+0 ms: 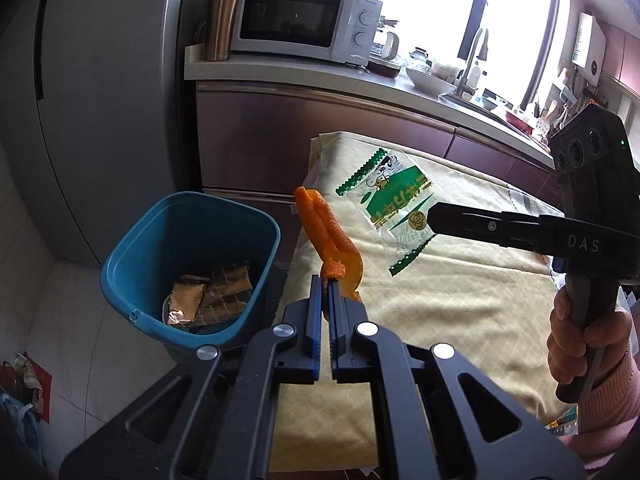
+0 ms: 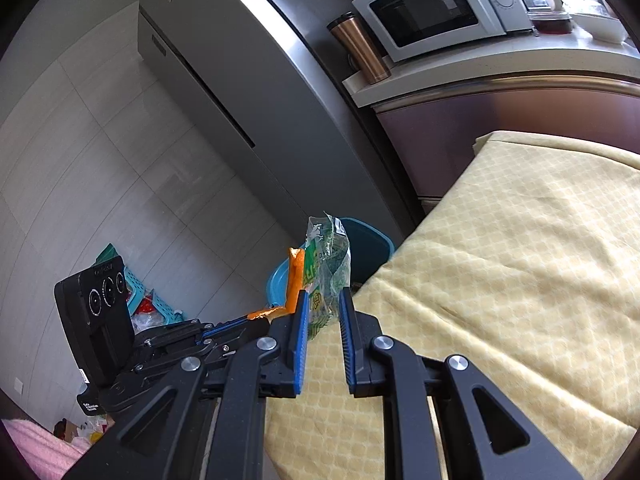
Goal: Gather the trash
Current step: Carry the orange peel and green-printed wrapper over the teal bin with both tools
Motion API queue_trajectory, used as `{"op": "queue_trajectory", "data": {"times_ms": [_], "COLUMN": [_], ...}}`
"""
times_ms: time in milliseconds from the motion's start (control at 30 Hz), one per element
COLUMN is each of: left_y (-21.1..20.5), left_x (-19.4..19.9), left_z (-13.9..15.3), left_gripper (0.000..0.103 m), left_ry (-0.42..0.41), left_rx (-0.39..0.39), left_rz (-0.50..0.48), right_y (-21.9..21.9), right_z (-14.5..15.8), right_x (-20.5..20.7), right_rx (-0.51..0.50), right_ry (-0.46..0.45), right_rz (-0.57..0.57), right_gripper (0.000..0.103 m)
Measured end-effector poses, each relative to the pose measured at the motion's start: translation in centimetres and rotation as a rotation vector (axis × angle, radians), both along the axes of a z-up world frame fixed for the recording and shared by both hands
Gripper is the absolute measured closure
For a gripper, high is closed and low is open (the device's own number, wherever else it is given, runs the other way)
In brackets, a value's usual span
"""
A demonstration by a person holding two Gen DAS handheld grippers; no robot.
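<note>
Orange peel (image 1: 328,236): centre of the left wrist view, standing up over the table edge, pinched at its lower end.
Left gripper (image 1: 329,280): fingers clenched on the peel.
Plastic wrapper (image 1: 394,204): green and white, centre right of the left view, lifted over the yellow tablecloth (image 1: 440,300).
Right gripper (image 2: 325,304): jaws spread, wrapper between them; whether they are squeezing it cannot be told.
Blue bin (image 1: 132,256): lower left, beside the table, brown packets (image 1: 208,296) inside.
</note>
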State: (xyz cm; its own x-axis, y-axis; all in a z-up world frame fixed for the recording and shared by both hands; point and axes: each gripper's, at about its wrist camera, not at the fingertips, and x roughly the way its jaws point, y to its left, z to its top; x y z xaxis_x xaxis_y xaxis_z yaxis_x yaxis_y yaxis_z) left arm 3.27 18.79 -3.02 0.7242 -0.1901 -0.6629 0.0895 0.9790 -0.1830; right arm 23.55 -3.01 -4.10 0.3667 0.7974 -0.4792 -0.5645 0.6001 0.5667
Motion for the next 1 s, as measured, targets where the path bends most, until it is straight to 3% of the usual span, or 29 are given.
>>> {"op": "queue_trajectory", "data": {"times_ms": [1000], "left_y": [4.9], "left_x": [1.6], "left_z": [-1.9], "left_gripper": [0.1], "left_ry": [0.047], "left_rx": [0.018], "left_rz": [0.125], "right_y": [7.5], "right_z": [-3.1], "right_x": [3.5], "right_rx": [-0.036], "right_ry": [0.106], "right_rz": [0.076], "right_gripper": [0.089]}}
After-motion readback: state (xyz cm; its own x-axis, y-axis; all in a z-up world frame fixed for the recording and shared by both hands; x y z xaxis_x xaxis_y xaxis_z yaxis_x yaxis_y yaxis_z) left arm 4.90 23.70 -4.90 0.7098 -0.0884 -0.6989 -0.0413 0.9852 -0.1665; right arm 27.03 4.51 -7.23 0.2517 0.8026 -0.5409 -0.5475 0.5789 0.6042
